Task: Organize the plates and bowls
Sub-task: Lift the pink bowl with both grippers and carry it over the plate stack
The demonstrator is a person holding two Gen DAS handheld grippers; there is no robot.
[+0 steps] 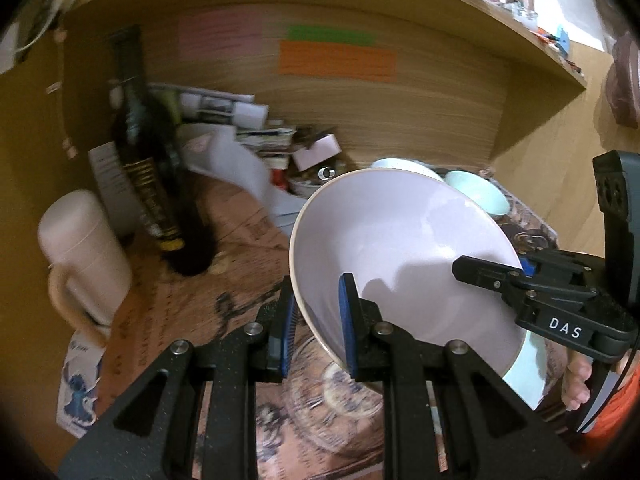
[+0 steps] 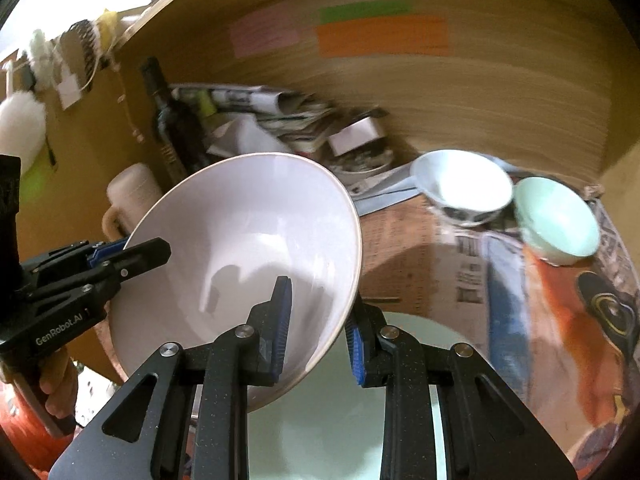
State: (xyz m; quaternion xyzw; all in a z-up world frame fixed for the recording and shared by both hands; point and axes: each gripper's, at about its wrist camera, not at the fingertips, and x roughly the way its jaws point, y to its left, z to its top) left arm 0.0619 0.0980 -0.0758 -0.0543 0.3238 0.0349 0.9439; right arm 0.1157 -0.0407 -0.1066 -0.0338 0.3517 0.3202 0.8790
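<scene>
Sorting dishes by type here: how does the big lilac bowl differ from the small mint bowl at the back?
The lilac bowl is far larger than the mint bowl. The lilac bowl is held tilted in the air, its rim clamped by the left hand-held gripper and the right hand-held gripper; the mint bowl rests on the newspaper, untouched. Lilac bowl is pale purple, mint bowl pale green. Both look empty.

Both tools, right tool (image 2: pixel 318 326) and left tool (image 2: pixel 132 254), clamp the tilted lilac bowl's (image 2: pixel 240 248) rim.
</scene>
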